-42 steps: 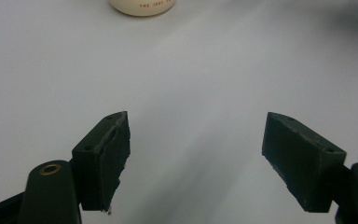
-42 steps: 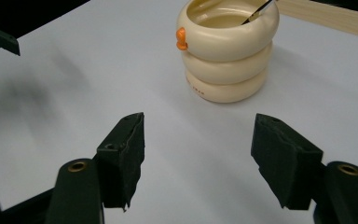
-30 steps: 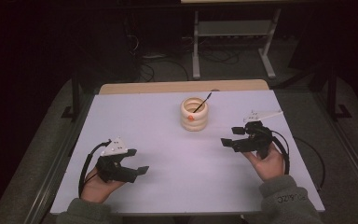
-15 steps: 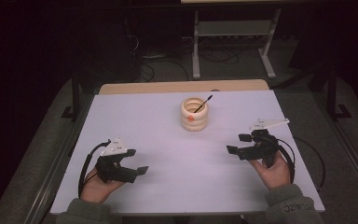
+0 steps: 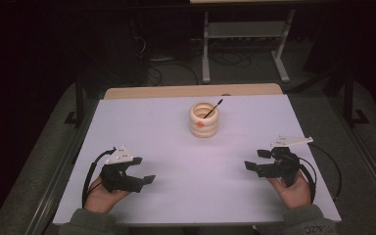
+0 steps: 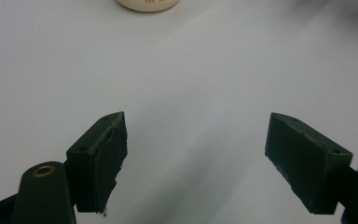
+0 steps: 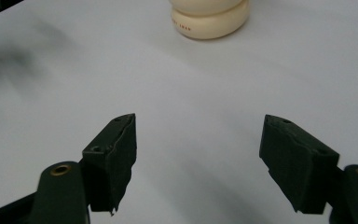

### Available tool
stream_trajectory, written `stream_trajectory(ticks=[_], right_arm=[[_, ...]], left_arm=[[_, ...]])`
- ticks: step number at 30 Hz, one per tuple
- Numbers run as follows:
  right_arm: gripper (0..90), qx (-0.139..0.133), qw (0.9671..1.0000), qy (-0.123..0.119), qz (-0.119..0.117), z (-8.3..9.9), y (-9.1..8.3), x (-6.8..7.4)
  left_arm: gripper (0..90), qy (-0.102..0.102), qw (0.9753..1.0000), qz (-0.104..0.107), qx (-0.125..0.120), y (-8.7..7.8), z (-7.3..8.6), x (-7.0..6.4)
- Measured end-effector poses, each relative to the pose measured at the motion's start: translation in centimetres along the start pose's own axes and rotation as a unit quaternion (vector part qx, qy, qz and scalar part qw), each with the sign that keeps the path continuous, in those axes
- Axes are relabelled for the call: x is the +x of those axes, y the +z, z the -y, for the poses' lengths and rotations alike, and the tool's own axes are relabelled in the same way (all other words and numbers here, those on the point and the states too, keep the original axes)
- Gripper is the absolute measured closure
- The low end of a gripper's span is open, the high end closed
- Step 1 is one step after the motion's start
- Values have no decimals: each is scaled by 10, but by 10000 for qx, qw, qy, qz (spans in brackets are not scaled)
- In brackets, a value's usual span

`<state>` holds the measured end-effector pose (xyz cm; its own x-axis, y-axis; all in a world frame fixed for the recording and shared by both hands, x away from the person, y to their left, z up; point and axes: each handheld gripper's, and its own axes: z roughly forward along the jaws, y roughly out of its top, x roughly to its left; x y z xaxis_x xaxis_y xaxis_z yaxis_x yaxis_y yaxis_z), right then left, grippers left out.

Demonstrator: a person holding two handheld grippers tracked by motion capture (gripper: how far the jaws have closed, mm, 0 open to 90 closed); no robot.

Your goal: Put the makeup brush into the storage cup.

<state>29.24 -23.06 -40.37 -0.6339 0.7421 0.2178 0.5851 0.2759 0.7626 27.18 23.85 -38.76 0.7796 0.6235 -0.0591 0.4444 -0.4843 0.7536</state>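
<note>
While both hands rest low on the bench point(image 5: 142, 122), two grippers lie well apart: left gripper point(image 5: 138, 172) and right gripper point(image 5: 255, 160), each with jaws wide open, holding nothing. Farther off, mid-bench, stands one cup point(image 5: 203, 119) holding one stick point(image 5: 212, 109).

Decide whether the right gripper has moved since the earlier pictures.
Yes. The right gripper has drawn back from the cream pot toward the person's near table edge.

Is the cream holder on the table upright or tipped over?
Upright: the cream holder stands on its base with its opening upward, and a thin black stick leans out over its rim.
</note>
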Motion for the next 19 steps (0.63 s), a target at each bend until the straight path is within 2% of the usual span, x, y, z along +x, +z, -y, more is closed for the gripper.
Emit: stream_trajectory(ticks=[7, 8, 11, 14, 16, 18, 19], right_arm=[[265, 42, 10000, 6, 35, 13, -3, 0], [265, 59, 10000, 21, 40, 14, -3, 1], [265, 47, 10000, 23, 23, 16, -4, 1], [265, 30, 10000, 25, -51, 16, -4, 4], [265, 8, 10000, -44, -78, 16, -4, 5], [266, 9, 9999, -15, -122, 15, -4, 8], [263, -12, 9999, -66, -130, 15, -4, 9]], left_arm=[[206, -92, 10000, 16, 12, 1, 6, 3], [206, -149, 9999, 25, -43, 2, 6, 3], [206, -79, 10000, 25, 16, 2, 7, 5], [206, -199, 9998, 42, -51, 4, 8, 5], [206, -192, 9998, 48, -66, 4, 8, 5], [206, -190, 9998, 40, -77, 4, 8, 5], [207, -130, 9999, 36, -48, 3, 8, 5]])
